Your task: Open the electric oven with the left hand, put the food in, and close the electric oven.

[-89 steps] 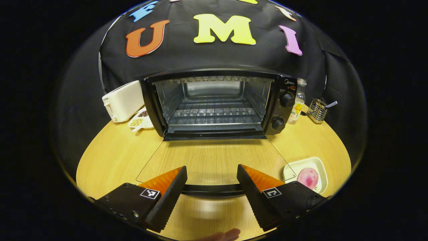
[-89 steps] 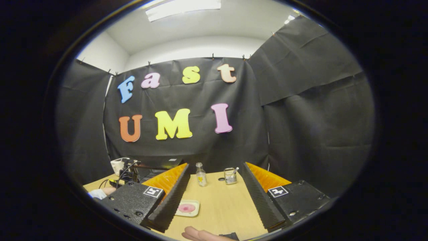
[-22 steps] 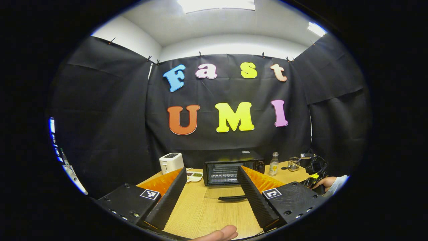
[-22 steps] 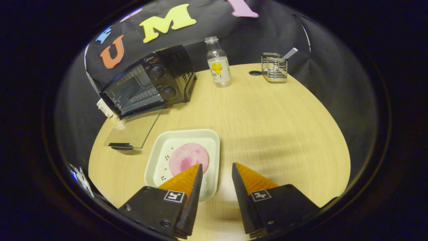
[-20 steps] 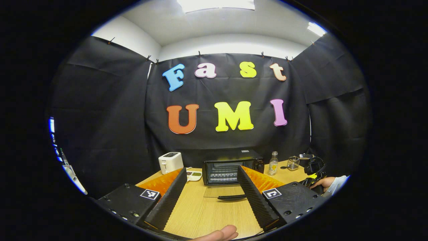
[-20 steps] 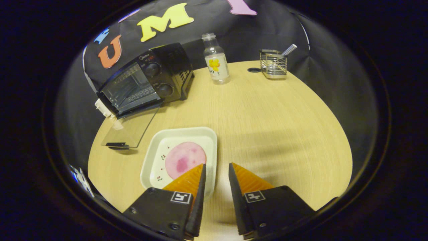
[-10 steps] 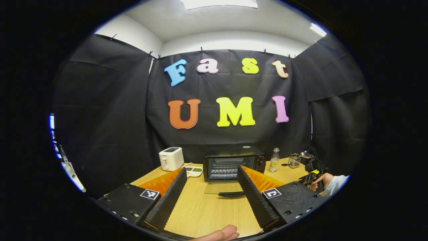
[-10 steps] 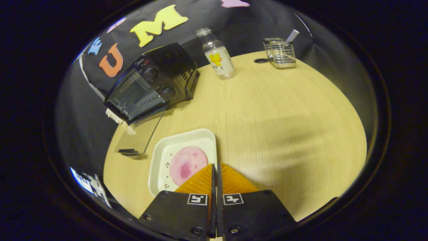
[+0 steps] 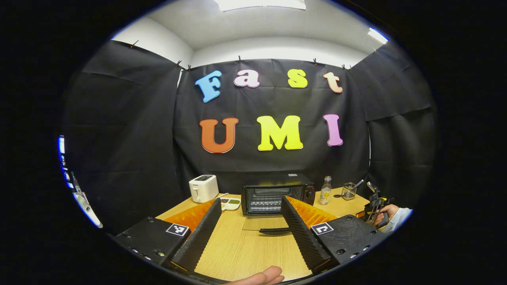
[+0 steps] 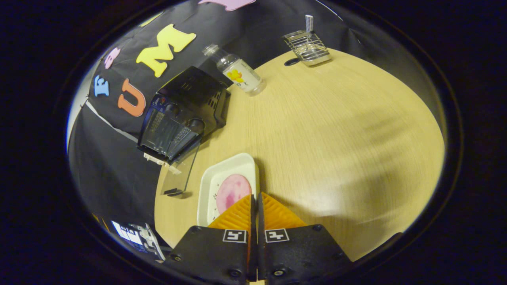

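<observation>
food [image 10: 233,192]: pink round slice in white tray [image 10: 216,176] on table [image 10: 336,130], near open door [image 10: 180,171] of electric oven [image 10: 186,107] | right gripper [image 10: 255,202]: jaws pinched on tray's right rim | left gripper [image 9: 250,215]: jaws wide, empty, above table, facing oven | bottle [image 10: 235,71], wire holder [image 10: 308,47] behind

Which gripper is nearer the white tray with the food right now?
Right. The right gripper has its jaws closed on the white tray's near rim. The left gripper hangs open, back from the oven, with bare table between.
</observation>
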Motion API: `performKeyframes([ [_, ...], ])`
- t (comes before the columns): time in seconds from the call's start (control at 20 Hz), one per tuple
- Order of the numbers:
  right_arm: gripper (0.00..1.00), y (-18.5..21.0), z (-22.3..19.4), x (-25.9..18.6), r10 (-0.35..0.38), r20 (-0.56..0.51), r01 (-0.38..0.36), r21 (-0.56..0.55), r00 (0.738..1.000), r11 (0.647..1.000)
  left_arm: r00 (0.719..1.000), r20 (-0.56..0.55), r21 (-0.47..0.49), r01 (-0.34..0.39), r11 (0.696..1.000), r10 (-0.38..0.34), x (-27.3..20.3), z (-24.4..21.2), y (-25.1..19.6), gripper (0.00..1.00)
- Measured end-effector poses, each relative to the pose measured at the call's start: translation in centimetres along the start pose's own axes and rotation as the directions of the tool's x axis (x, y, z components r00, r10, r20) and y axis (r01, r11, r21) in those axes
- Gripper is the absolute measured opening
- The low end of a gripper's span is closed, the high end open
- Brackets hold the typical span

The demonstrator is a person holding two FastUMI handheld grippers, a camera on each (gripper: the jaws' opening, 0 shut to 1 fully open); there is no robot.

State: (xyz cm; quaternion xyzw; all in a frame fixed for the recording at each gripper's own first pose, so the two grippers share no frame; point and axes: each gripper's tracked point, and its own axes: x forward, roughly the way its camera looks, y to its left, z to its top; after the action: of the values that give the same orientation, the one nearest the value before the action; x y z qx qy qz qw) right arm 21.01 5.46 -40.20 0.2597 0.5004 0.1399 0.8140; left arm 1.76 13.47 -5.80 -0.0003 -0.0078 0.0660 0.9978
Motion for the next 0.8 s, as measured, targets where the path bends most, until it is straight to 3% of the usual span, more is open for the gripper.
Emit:
performKeyframes([
  [0.45,0.04,2.4,1.8,-6.4,0.015,0.091,-0.018,0.035,0.996,0.999,0.999,0.013,0.001,0.033,0.999,-0.033,-1.3,0.3,-0.5,0.96],
  [0.8,0.04,9.4,0.7,-6.8,0.084,0.117,-0.086,0.016,0.990,0.996,1.000,-0.007,-0.021,0.008,1.000,-0.009,-2.7,-0.8,2.8,0.96],
])
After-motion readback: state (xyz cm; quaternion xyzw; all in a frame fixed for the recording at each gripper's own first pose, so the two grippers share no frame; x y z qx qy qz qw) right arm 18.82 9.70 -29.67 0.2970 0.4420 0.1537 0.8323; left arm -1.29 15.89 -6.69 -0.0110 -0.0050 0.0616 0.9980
